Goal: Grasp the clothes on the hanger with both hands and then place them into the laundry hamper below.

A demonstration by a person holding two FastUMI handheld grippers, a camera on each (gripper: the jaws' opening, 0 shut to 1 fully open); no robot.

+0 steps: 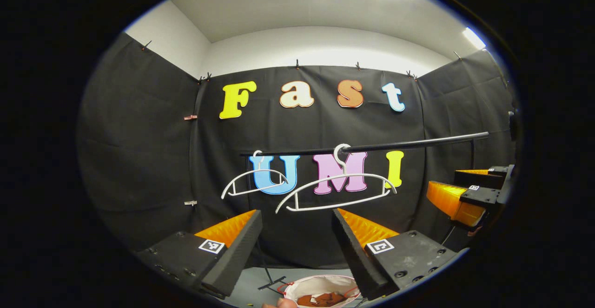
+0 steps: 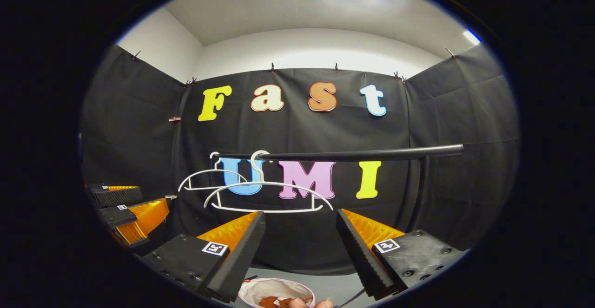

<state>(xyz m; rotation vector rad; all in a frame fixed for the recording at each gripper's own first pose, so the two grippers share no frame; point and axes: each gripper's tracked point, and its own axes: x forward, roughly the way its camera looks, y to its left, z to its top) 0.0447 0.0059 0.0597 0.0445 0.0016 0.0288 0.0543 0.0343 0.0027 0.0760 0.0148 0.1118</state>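
Two bare white hangers (image 1: 346,175) (image 2: 267,183) hang on a black rail (image 1: 372,146) (image 2: 348,154) before the booth wall. Below it stands a white laundry hamper (image 1: 297,287) (image 2: 251,291) with reddish-brown clothes (image 1: 325,299) (image 2: 274,302) lying inside. In the left gripper view my left gripper (image 1: 296,212) is open and holds nothing, level with the hangers' lower bars; it also appears at the left of the right gripper view (image 2: 148,195). My right gripper (image 2: 301,214) is likewise open and holds nothing, and it appears at the right edge of the left gripper view (image 1: 441,180).
The rail's upright post (image 2: 420,192) stands at the right, and a dark stand foot (image 1: 272,282) rests on the grey floor beside the hamper. Part of a hand (image 2: 307,303) shows at the bottom edge.
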